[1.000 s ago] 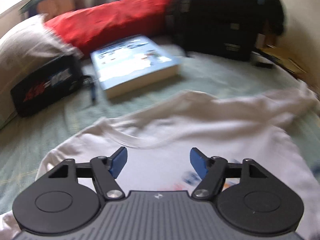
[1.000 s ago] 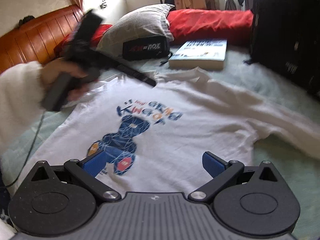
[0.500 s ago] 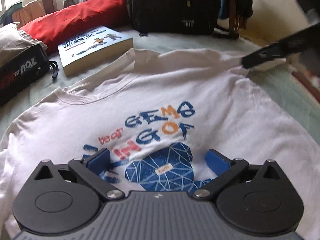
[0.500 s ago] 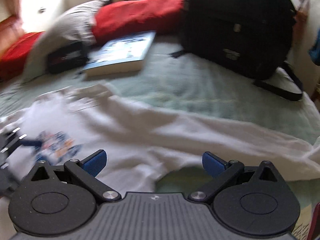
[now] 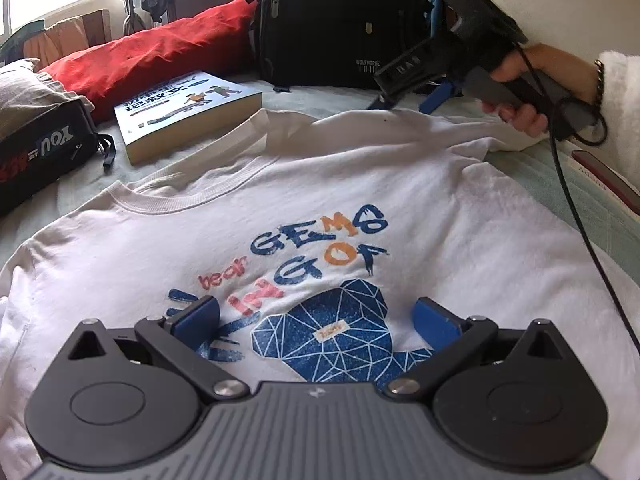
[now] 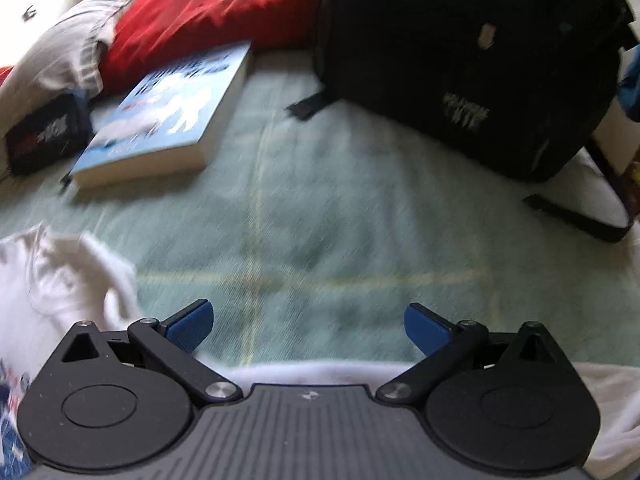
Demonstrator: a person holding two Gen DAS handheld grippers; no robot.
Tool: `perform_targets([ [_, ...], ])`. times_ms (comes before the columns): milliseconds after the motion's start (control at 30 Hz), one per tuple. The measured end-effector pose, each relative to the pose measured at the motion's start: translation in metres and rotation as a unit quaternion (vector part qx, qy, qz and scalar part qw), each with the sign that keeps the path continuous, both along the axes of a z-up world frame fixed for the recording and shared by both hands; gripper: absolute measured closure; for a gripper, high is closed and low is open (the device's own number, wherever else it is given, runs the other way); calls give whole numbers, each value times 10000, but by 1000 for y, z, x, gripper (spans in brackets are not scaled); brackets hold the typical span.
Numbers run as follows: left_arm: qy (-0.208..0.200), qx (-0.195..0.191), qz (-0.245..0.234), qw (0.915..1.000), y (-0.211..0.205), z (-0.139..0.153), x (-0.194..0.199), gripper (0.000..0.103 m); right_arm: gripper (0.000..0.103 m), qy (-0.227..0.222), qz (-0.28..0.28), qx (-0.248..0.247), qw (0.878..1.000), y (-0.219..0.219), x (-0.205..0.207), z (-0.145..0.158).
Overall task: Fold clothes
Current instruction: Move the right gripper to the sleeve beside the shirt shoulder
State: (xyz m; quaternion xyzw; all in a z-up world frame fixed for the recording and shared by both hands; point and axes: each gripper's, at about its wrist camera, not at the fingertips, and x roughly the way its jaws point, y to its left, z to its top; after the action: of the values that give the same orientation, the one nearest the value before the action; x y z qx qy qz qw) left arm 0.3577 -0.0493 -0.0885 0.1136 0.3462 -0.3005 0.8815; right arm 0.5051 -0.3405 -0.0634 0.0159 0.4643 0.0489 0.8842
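Two claws are in view, both with their blue pads spread wide and nothing between them. The left claw (image 5: 316,316) hangs over the chest print of the T-shirt (image 5: 440,216), its pads apart above the blue bear and clear of the cloth as far as can be told. The right claw (image 6: 306,322) is seen from the left camera as a black tool gripped by a hand (image 5: 536,92) in a white fluffy sleeve (image 5: 620,108), a black cable (image 5: 576,216) trailing from it; its blue tips sit just above the shirt's far sleeve, and whether they touch it cannot be told. From its own camera the right claw looks over a white band of cloth at the lower edge and then bare bedding.

The surface is a bed with a pale green checked cover (image 6: 320,220). Beyond the shirt lies a thick book (image 5: 188,112) with a blue and white cover, and beside it a black pouch (image 5: 40,148) with white and red lettering. Behind them are a red cushion (image 5: 160,52) and a grey-white pillow (image 6: 68,52). A black backpack (image 5: 340,20) stands upright further back, near a bright window.

The T-shirt is white, spread front side up on the bed with its ribbed collar towards the book. Its print shows blue, orange and pink letters above a blue faceted bear head. The fabric is lightly creased, and the far sleeve is bunched into folds
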Motion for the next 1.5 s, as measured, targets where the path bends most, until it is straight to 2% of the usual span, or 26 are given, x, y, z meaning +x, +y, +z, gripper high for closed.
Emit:
perform_targets([
  [200,-7,5,6,10000,0,0,0,0,0,-81,310,-218,9992,12,-38,4],
  [467,-8,-2,5,10000,0,0,0,0,0,-70,714,-590,9957,36,-72,-8],
  [767,-19,-4,9,10000,0,0,0,0,0,-811,1090,-944,9862,54,-73,32],
  [833,-24,-1,11,10000,0,0,0,0,0,-891,996,-896,9870,52,-58,39],
  [1000,-52,3,130,9999,3,8,-2,1,0,-218,485,-547,9971,30,-26,16],
  [1167,-70,-48,244,9997,9,12,-1,1,0,479,-36,-188,9987,7,5,-9],
  [1400,-87,-1,218,9997,7,11,-3,1,0,597,338,219,9974,6,-63,-3],
  [1500,-75,7,247,9997,7,11,-2,1,0,527,430,223,9974,13,-92,2],
])
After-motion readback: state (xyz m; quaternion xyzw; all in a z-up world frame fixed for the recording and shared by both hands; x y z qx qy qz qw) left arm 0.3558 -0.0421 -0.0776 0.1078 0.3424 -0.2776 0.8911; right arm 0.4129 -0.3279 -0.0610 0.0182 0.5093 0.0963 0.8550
